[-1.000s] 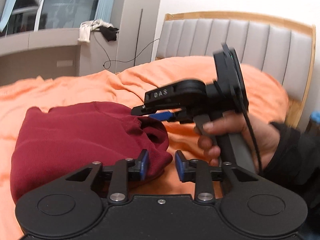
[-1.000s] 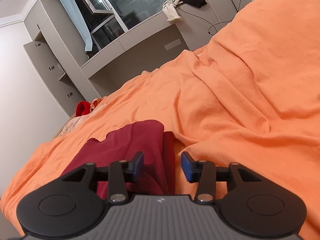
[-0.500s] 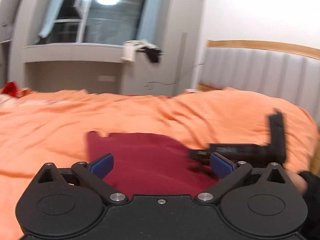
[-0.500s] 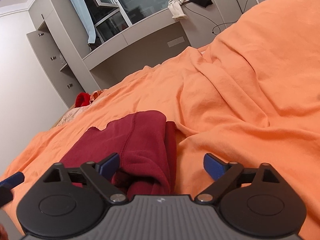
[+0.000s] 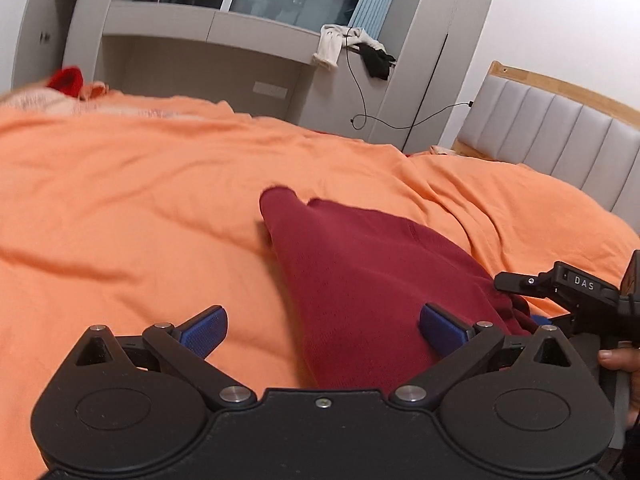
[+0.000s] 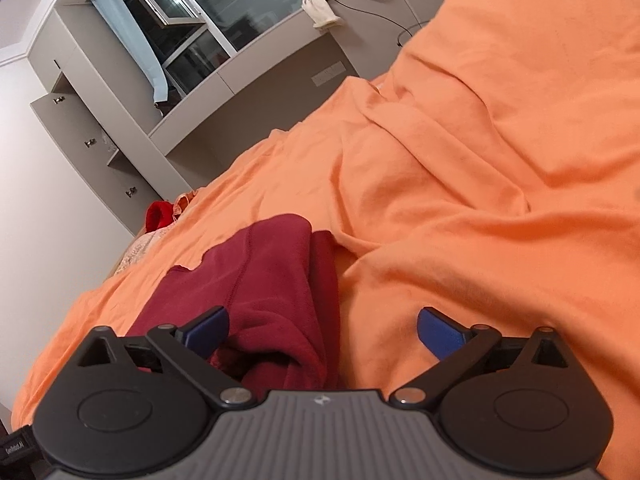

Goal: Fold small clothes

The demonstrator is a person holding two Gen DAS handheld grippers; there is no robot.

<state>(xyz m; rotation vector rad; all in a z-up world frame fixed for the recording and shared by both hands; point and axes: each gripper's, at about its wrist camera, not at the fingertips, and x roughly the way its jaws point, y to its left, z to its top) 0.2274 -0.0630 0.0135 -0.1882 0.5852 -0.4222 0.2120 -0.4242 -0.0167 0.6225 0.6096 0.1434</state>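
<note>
One maroon garment (image 5: 372, 276) lies folded on the orange bed cover (image 5: 120, 208). In the left wrist view it runs from 11 o'clock at its far corner to 5 o'clock at the near end, passing between the blue pads. The left claw (image 5: 323, 326) is released, holding nothing. The right claw (image 6: 322, 326) is also released; the garment's near bunched edge (image 6: 272, 320) sits at 10 o'clock from its midpoint, beside the left pad. Judged nearer: the right claw. Count: one garment, two claws.

Maroon garment (image 5: 360, 272), plain orange bedsheet (image 5: 140, 200), blue pads (image 5: 204, 330).
</note>
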